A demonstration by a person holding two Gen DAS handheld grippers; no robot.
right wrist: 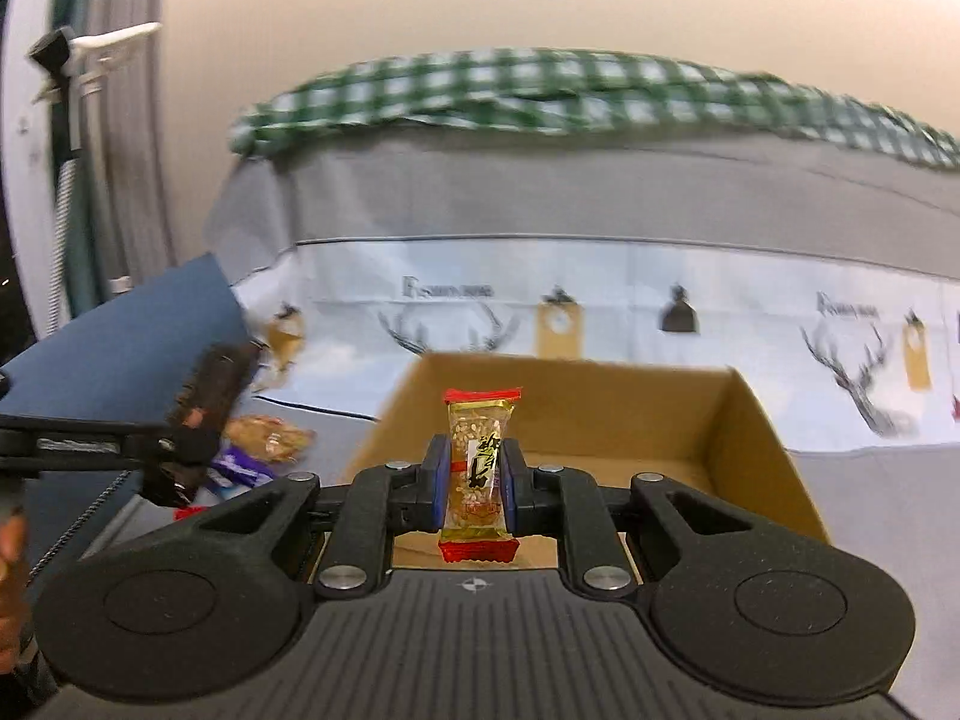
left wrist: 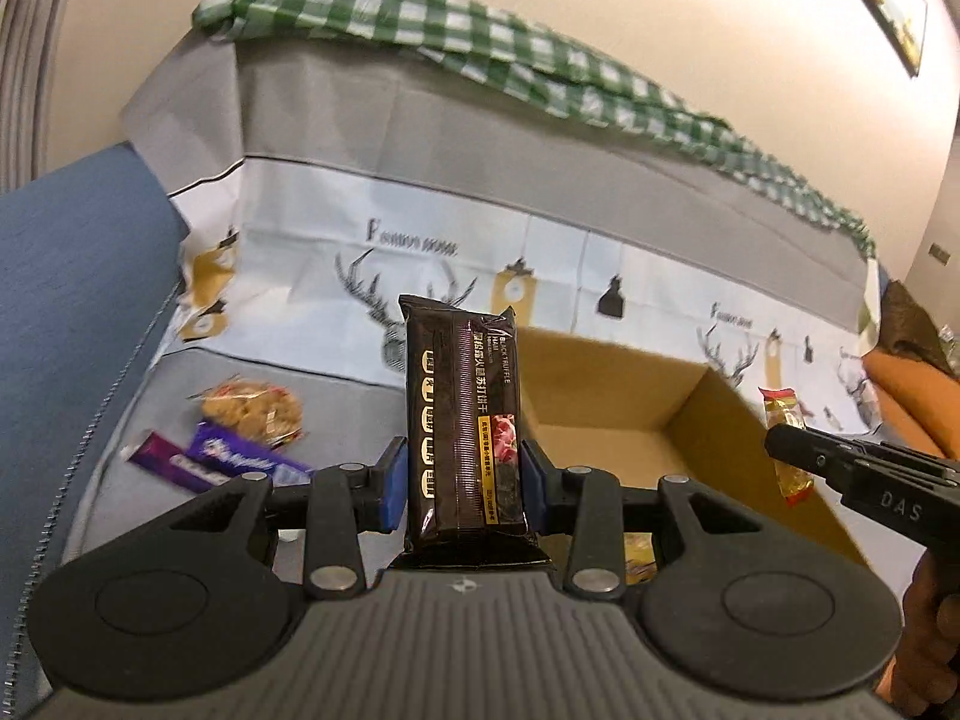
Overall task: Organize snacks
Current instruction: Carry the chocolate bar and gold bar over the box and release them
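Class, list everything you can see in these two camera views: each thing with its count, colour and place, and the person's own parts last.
Dark brown cracker packet: one, upright in the left gripper.
Gold rice-snack wrapper with red ends: one, in the right gripper.
Open cardboard box: one, brown, on the sofa seat ahead.
Purple snack wrappers: two, on the seat left of the box.
Clear bag of golden biscuits: one, behind the purple wrappers.
Deer-print cover: one, grey and white, over the sofa.
Green checked cloth: one, along the sofa top.
Left gripper: black, blue-padded fingers clamped.
Right gripper: black, clamped.
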